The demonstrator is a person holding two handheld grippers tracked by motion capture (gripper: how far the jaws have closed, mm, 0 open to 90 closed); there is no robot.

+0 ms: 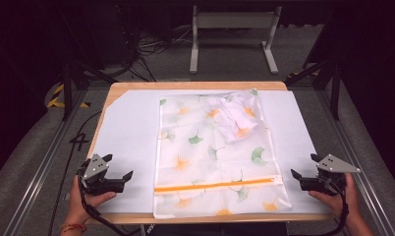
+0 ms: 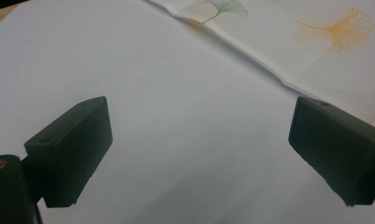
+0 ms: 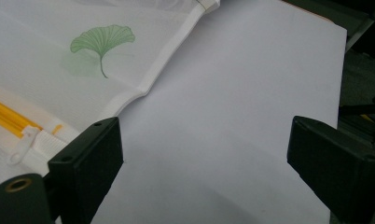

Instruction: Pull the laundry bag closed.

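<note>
White mesh printed with green and orange ginkgo leaves makes up a flat laundry bag lying in the middle of a white sheet on the wooden worktop. A crumpled white garment sits inside the bag at its far end, well beyond both sets of jaws. An orange zipper runs across the bag near the person's edge, and looks drawn closed, with its white pull tab at the end closest to the right gripper.

The left gripper is held low over bare sheet, its jaws spread wide and holding nothing; the bag's edge lies ahead of them and off toward the right jaw. The right gripper also has its jaws wide apart and empty, with the bag's white-bound edge and the pull tab just beside its left jaw.

Judging from this, the step in hand is closing in on the bag. To do it well, the right jaws should turn toward the tab and pinch it squarely, while the left jaws pin the fabric near the zipper so the thin mesh stays taut and does not bunch.
</note>
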